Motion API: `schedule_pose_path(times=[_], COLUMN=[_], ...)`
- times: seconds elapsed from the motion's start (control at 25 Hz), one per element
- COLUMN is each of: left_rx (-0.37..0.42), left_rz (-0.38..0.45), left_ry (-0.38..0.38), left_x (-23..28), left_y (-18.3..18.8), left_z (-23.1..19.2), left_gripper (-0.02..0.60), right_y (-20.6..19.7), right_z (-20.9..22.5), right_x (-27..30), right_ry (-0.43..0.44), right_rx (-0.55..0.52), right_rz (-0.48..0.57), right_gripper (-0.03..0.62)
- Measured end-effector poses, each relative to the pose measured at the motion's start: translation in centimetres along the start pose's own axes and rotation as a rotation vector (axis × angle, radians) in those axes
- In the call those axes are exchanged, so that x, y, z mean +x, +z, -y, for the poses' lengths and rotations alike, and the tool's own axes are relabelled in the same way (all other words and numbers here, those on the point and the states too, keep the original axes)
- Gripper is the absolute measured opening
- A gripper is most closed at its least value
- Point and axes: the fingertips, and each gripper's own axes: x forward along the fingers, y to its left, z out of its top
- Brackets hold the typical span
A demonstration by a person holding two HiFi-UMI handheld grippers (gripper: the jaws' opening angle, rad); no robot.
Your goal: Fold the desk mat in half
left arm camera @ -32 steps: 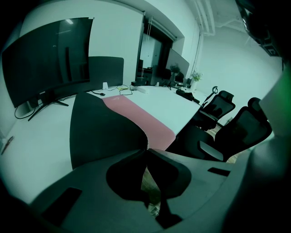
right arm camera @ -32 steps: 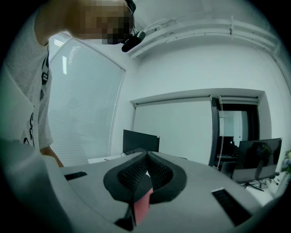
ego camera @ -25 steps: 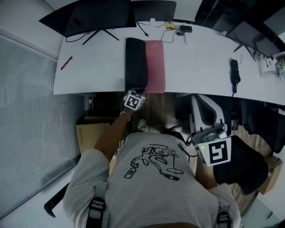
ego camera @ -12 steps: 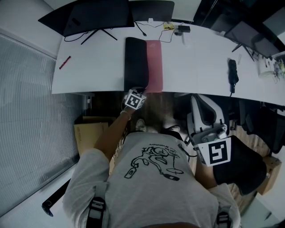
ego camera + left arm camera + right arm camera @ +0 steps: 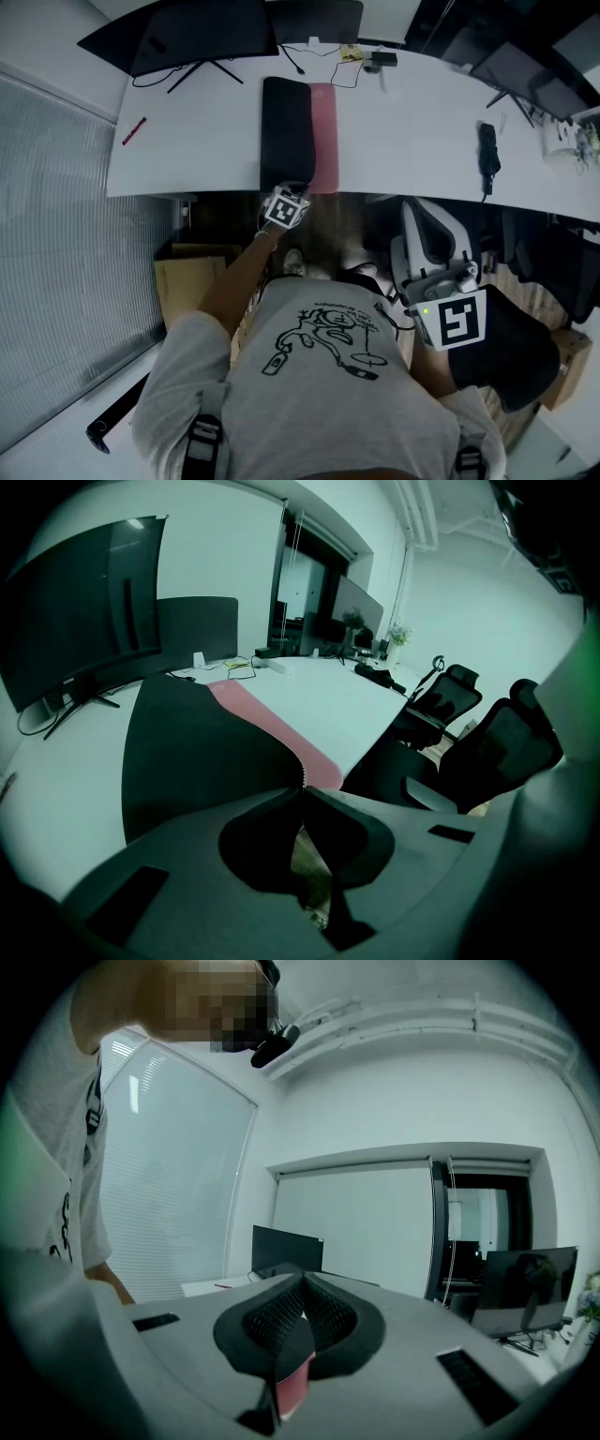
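The desk mat (image 5: 286, 131) lies doubled on the white desk (image 5: 412, 141), its black layer on top. A narrow pink strip (image 5: 324, 131) of the lower layer shows along its right side. My left gripper (image 5: 292, 190) is at the desk's near edge, shut on the near edge of the black layer. In the left gripper view the mat (image 5: 197, 742) runs away from the closed jaws of the left gripper (image 5: 302, 787), with the pink strip (image 5: 272, 728) on the right. My right gripper (image 5: 441, 286) hangs by my side, far from the desk. The right gripper (image 5: 302, 1281) has its tips together.
Monitors (image 5: 202, 33) and cables (image 5: 352, 58) line the desk's far edge. A red pen (image 5: 134, 130) lies at the left and a black object (image 5: 488, 150) at the right. An office chair (image 5: 431, 239) and a cardboard box (image 5: 187, 281) stand below the desk.
The pink strip has narrowed as the black top layer slid a little to the right with my left gripper. The right gripper has stayed put.
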Motion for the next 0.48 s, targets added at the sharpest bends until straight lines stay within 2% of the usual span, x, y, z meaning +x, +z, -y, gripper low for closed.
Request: schedule_pose_path(times=[0.48], left_rx=[0.018], left_rz=[-0.02], left_ry=[-0.019], left_x=[1.8], left_y=[0.5], left_z=[1.4], left_gripper=[0.031], right_y=[-0.4], right_z=[1.7], right_x=[-0.4], right_ry=[-0.008], right_rx=[-0.001], right_rz=[-0.007], right_gripper=[0.006])
